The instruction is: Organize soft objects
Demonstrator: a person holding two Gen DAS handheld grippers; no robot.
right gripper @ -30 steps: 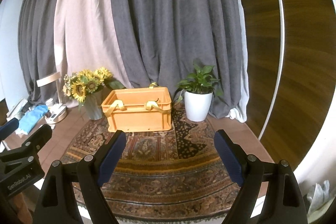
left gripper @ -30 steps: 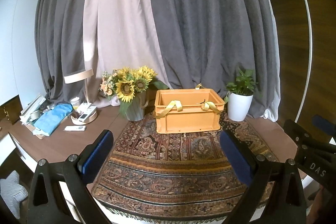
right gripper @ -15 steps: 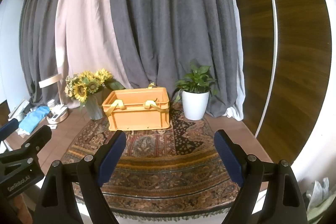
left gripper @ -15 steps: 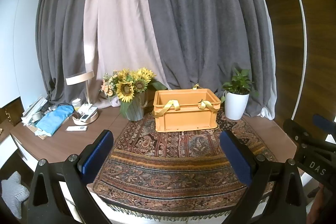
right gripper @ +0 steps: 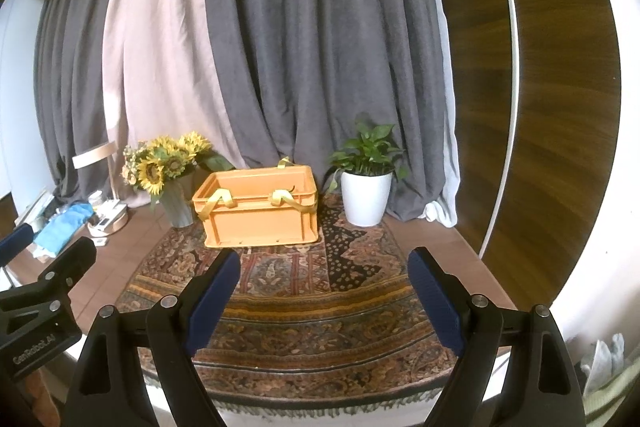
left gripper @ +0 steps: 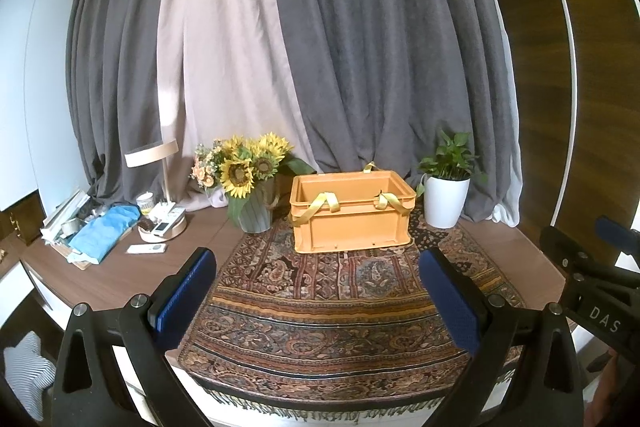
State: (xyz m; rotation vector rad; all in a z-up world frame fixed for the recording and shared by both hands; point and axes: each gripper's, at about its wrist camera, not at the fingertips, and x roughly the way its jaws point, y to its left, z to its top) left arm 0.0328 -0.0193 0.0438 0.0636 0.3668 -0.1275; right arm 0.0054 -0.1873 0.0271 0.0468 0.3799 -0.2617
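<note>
Far left of your patterned rug (left gripper: pixel 344 311) stands a sunflower vase (left gripper: pixel 254 215); far right, a white potted plant (left gripper: pixel 445 201). A desk lamp (left gripper: pixel 154 167) and blue cloth (left gripper: pixel 105 231) lie further left.

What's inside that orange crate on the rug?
Yellow straps drape over the orange crate's front rim, and its bare inner back wall shows. The front wall hides the floor and anything lying low inside.

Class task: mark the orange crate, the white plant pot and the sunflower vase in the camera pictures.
orange crate (left gripper: pixel 350 227), left wrist view, front wall.
white plant pot (right gripper: pixel 366 199), right wrist view, middle of its side.
sunflower vase (left gripper: pixel 254 215), left wrist view, ribbed body.
</note>
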